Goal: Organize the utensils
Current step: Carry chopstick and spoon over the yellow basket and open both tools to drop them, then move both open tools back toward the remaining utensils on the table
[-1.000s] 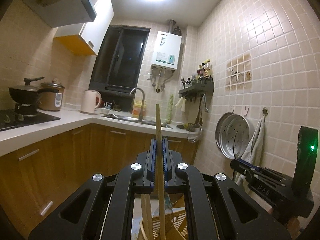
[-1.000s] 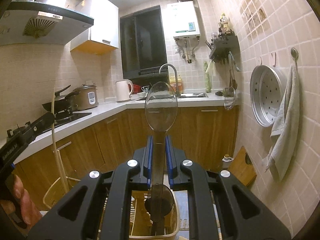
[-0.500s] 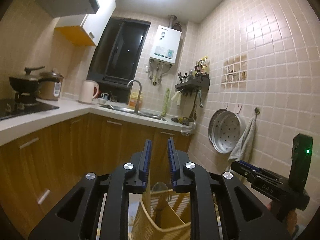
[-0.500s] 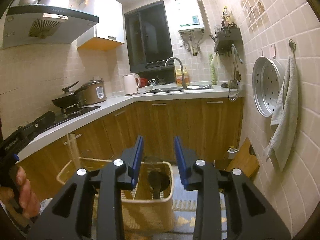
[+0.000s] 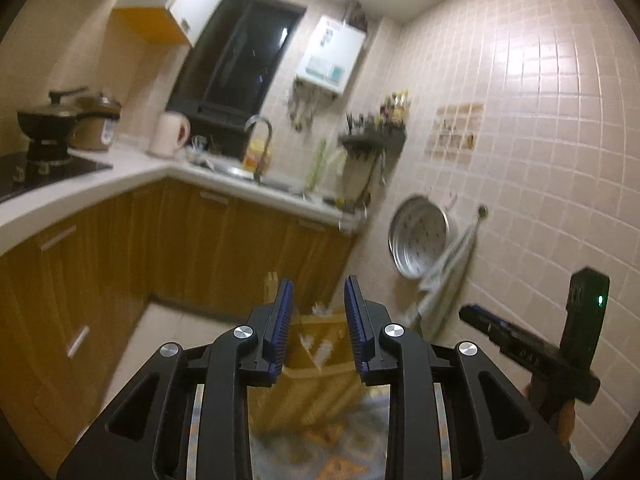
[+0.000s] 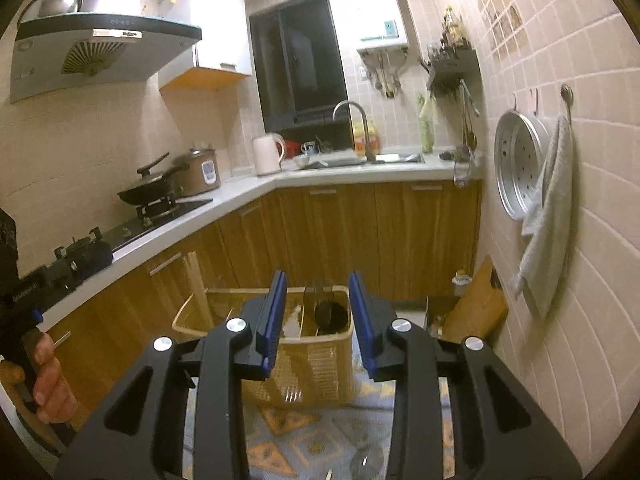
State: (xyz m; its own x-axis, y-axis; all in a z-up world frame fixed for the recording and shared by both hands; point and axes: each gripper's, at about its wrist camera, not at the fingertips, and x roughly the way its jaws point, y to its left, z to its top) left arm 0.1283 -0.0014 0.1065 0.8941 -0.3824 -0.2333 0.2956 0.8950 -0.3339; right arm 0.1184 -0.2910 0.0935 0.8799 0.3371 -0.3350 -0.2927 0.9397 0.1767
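Left gripper (image 5: 316, 312) jaws opening, empty, above basket (image 5: 316, 364)

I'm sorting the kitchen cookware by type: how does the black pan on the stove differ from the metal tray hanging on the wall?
The black pan sits level on the stove, while the metal tray hangs upright against the tiled wall. The black pan is dark with a lid and a long handle; the metal tray is pale silver, uncovered, with no handle in view. The metal tray's base is dotted with holes; none show on the black pan. Both are round.
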